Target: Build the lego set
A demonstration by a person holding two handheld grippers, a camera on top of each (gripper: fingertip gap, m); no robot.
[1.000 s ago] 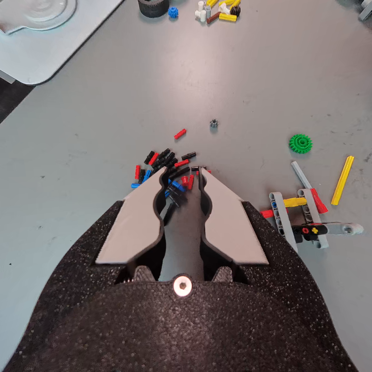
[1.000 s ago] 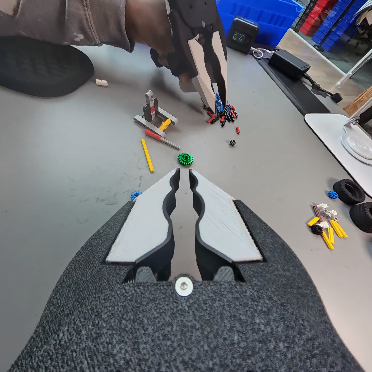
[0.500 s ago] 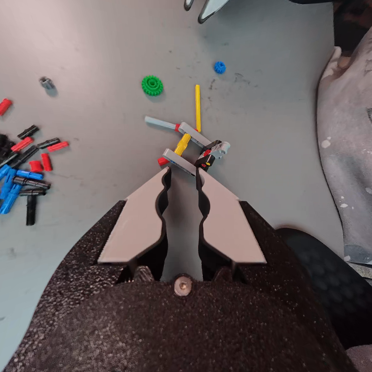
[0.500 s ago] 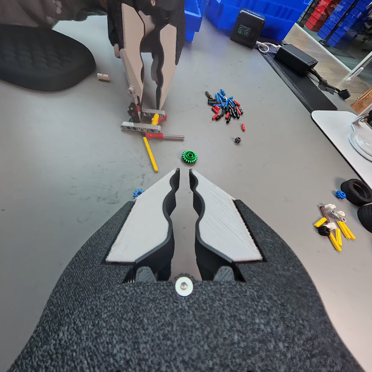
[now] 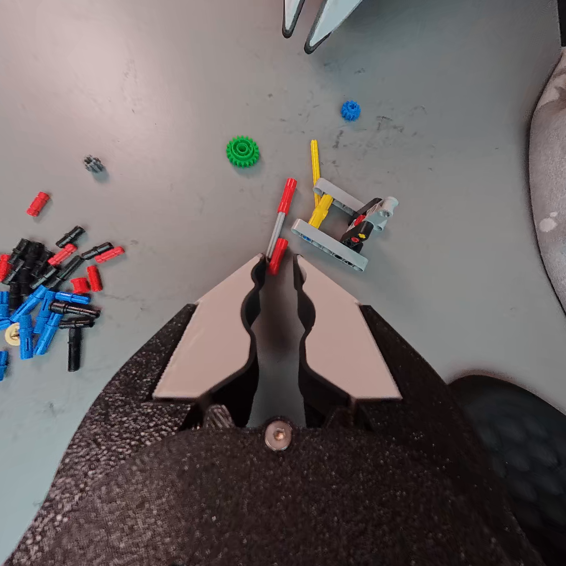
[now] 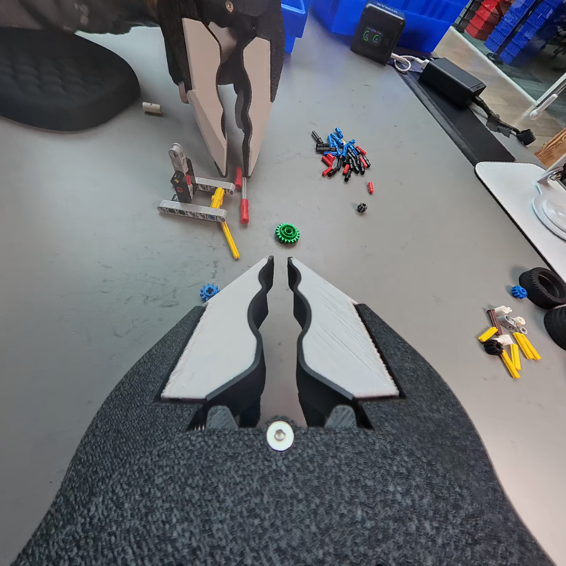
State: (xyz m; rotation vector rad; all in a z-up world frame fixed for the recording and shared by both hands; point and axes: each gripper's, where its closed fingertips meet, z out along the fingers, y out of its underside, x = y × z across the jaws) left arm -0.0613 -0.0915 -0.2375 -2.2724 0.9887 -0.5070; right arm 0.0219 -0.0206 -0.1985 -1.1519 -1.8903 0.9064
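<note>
Your left gripper is parted, tips down on the table, a red pin loose between them beside the grey frame. Your right gripper hovers slightly parted and empty, just short of the green gear.

left tool tips down at the table, jaws parted, right tool hovering, jaws slightly apart

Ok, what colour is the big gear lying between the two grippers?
Green. The gear shows best in the right wrist view, just ahead of the right gripper.
</note>
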